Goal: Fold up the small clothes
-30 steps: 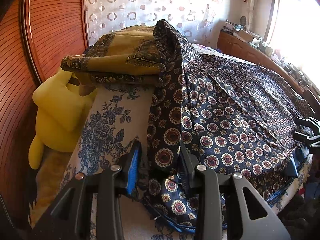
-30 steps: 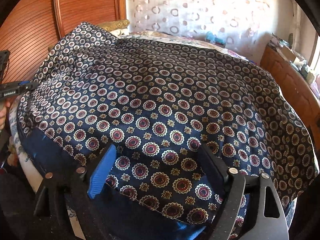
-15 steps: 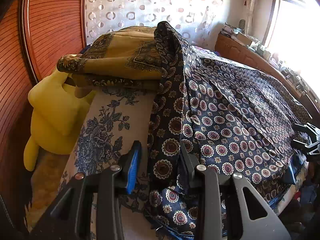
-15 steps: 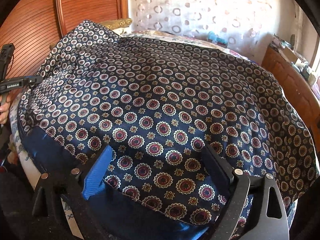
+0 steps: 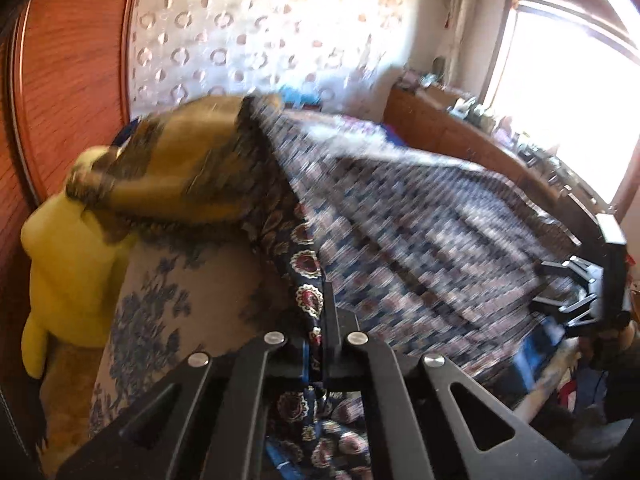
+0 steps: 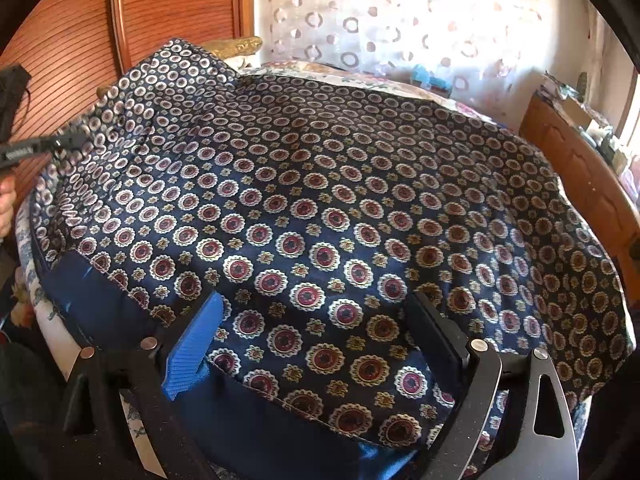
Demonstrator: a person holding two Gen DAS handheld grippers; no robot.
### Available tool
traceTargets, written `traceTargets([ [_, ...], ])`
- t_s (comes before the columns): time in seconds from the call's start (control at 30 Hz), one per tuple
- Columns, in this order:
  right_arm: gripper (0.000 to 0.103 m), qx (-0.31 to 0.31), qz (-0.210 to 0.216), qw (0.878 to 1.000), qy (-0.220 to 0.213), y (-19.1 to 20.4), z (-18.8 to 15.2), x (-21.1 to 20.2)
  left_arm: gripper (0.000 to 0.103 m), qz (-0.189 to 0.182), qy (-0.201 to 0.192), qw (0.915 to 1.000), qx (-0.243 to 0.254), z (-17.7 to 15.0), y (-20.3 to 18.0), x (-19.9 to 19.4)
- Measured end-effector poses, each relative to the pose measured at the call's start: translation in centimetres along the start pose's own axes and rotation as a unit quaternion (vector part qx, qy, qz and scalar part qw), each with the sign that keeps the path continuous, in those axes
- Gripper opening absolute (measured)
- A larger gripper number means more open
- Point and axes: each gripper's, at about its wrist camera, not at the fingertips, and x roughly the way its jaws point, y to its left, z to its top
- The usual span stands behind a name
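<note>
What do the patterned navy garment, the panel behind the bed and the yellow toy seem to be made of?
Patterned navy garment: thin woven cloth, faintly shiny; it drapes and creases, perhaps silk or satin.
Panel behind the bed: reddish wood, grained and grooved, polished.
Yellow toy: soft plush, likely; blurred.

A bed (image 5: 160,280) fills both views, covered with a cream sheet printed with blue flowers. A large navy cloth (image 6: 320,208) patterned with red and white medallions lies spread across most of the bed, its plain blue underside showing along the near edge. At the head end, a folded mustard-yellow patterned cloth (image 5: 188,172) rests on the bed, touching the navy cloth's raised corner. A yellow plush toy (image 5: 68,252) sits against the bed's side by the wooden headboard (image 6: 180,12). A wooden footboard (image 6: 580,176) edges the far side.
</note>
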Motion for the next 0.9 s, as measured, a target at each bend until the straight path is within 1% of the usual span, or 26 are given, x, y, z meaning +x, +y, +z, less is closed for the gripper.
traceTargets([
  [0.17,0.094,0.021,-0.012,1.000,-0.004,-1.0,-0.7,-0.9,0.000,-0.014,-0.024,0.9993,0.026,2.0,-2.9,-1.0],
  [0.27,0.094,0.027,-0.028,0.999,-0.011,-1.8,-1.4,-1.7,0.000,-0.026,-0.036,0.9984,0.034,3.0,-4.6,-1.4],
  [0.37,0.094,0.042,-0.025,0.999,-0.023,-3.1,-1.9,-2.8,0.000,-0.037,-0.044,0.9972,0.048,4.1,-6.0,-1.7],
  [0.53,0.094,0.067,-0.024,0.997,-0.043,-5.1,-3.0,-4.6,0.000,-0.063,-0.050,0.9939,0.075,6.0,-9.4,-1.3],
  [0.7,0.091,0.087,-0.031,0.995,-0.049,-7.1,-4.6,-5.7,0.000,-0.093,-0.053,0.9887,0.104,8.1,-13.6,-0.6],
  [0.9,0.091,0.114,-0.030,0.991,-0.065,-9.5,-6.5,-7.4,0.000,-0.129,-0.051,0.9791,0.149,10.2,-19.2,0.4],
])
